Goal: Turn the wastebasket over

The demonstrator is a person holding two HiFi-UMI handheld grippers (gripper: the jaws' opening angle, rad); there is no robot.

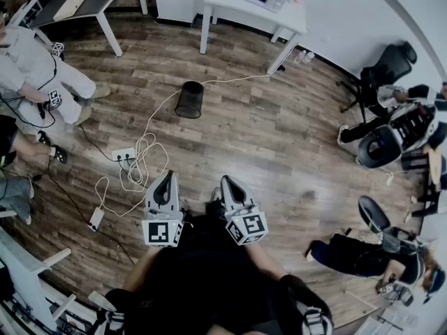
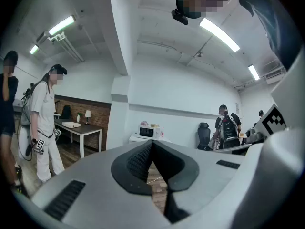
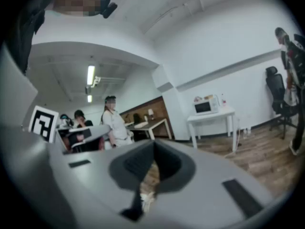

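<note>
Jaws pressed together on nothing, the left gripper and right gripper sit low in the head view, while well beyond them, at upper centre, the black mesh wastebasket stands on end on the wood floor, long axis upright, narrower end seemingly uppermost.

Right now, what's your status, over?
Left gripper and right gripper shut, empty. Black mesh wastebasket standing on wooden floor ahead, untouched. White cables and power strip lie between.
</note>
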